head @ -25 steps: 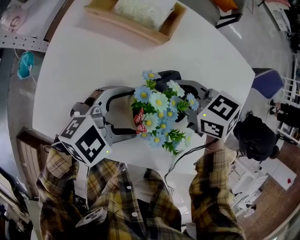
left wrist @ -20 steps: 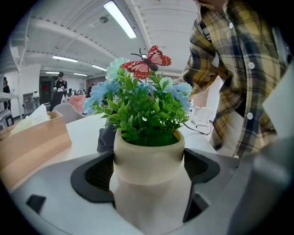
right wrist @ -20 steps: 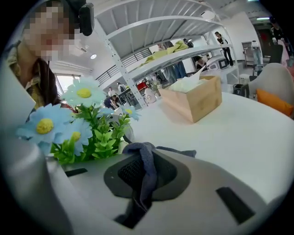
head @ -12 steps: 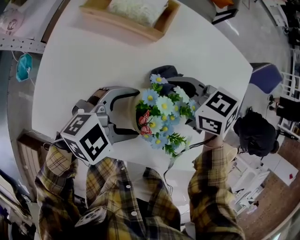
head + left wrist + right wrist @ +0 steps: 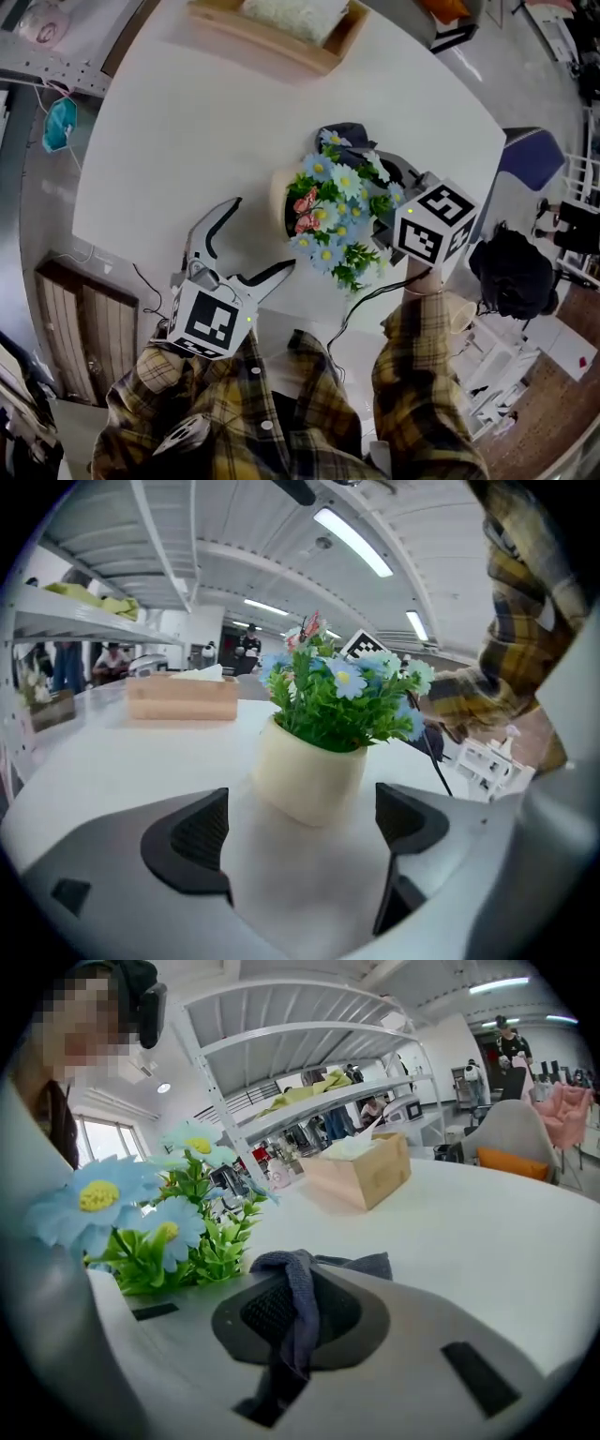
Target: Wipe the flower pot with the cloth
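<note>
The flower pot (image 5: 278,193), standing on the counter (image 5: 187,112), is best steadied by the left gripper (image 5: 262,234), whose spread fingers lie empty at its 7 o'clock, before the cloth (image 5: 298,1283) pinched in the fingers of the right gripper (image 5: 281,1326) at 3 o'clock is drawn firmly round its wall.

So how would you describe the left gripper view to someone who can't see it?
The left gripper holds its jaws wide open and empty, framing a cream flower pot of blue flowers, untouched on the white table beyond them. A wooden tissue box sits further back, left; a plaid sleeve shows at right.
</note>
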